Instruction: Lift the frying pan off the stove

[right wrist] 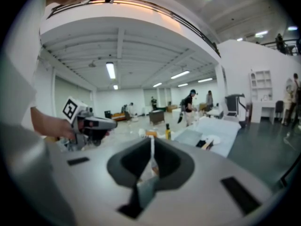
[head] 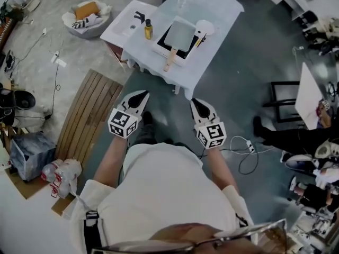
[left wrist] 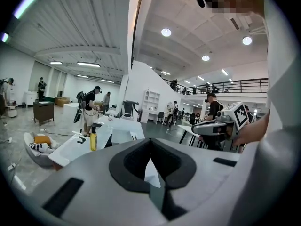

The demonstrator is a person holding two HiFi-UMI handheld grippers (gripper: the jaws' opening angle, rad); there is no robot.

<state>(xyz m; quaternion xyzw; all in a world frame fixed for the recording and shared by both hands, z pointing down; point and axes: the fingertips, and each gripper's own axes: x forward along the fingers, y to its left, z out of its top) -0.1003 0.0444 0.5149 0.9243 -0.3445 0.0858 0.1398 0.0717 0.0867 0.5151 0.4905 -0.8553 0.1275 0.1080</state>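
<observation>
A square grey frying pan (head: 180, 33) with a wooden handle (head: 170, 60) sits on a flat black stove (head: 161, 42) on a white-clothed table (head: 212, 7) at the top of the head view. My left gripper (head: 141, 96) and right gripper (head: 195, 103) are held side by side close to my body, well short of the table, over the floor. Both are shut with nothing between the jaws. In the left gripper view the jaws (left wrist: 150, 147) meet, with the table (left wrist: 123, 125) far ahead. In the right gripper view the jaws (right wrist: 151, 147) also meet.
A yellow bottle (head: 148, 29) and a white plate (head: 204, 27) flank the stove. A basket (head: 86, 16) stands on the floor at the far left, beside a wooden pallet (head: 87, 112). A cable (head: 246, 150), a black frame (head: 280, 99) and a seated person (head: 296, 136) are on the right.
</observation>
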